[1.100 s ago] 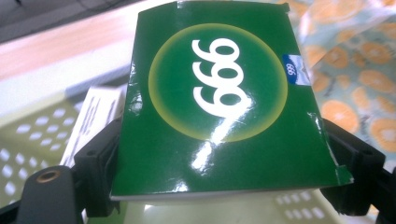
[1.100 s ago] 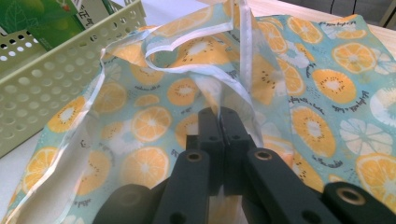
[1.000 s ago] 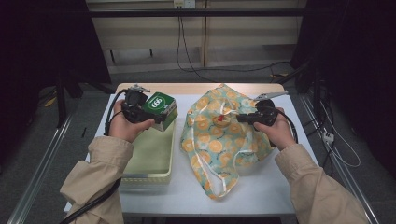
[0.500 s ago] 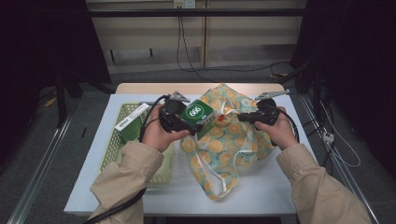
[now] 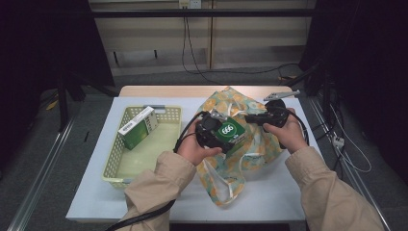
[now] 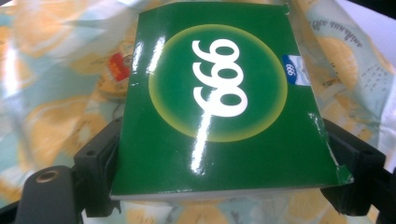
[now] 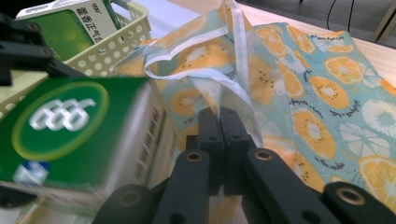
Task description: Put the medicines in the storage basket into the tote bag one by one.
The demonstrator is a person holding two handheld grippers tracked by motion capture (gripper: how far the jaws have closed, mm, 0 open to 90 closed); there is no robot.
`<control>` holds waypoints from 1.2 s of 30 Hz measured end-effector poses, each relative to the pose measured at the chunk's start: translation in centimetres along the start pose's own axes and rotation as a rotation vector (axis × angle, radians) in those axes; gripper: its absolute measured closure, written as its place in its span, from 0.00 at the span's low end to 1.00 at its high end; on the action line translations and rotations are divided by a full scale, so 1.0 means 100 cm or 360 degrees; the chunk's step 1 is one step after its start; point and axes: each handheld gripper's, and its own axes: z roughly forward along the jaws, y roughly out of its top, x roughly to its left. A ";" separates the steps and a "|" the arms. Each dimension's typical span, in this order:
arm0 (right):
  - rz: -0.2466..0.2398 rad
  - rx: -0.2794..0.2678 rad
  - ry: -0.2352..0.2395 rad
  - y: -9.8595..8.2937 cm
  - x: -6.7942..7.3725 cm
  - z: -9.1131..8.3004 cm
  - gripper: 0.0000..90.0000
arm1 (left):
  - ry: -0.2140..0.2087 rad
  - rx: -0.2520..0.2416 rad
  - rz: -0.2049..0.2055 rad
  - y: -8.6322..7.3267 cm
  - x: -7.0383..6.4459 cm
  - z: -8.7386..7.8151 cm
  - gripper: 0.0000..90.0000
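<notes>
Over the fruit-print bag (image 5: 250,139), left tongs (image 5: 216,132) clamp a green box (image 6: 224,102); right tongs (image 7: 222,126) pinch the bag's rim.

Left gripper (image 5: 219,132): jaws spread wide, clamped on both sides of the green box (image 6: 224,100), which sits flat between them. Right gripper (image 5: 250,118): jaws pinched together on the bag's rim (image 7: 233,93), fabric caught between the fingertips. Both forearms angled inward.

green box (image 7: 70,135) motion-blurred, left tool (image 6: 224,186) mostly hidden beneath it
</notes>
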 end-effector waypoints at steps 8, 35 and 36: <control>-0.0021 0.0008 -0.0005 0.002 0.004 -0.004 1.00 | 0.0046 0.0009 0.0003 0.000 0.005 0.028 0.18; 0.0005 0.0018 -0.0001 0.000 0.003 0.001 1.00 | 0.0066 -0.0067 -0.0101 0.017 0.029 0.056 0.12; 0.0002 0.0018 -0.0005 0.000 0.004 0.002 1.00 | 0.0046 -0.0062 -0.0104 0.015 0.028 0.050 0.12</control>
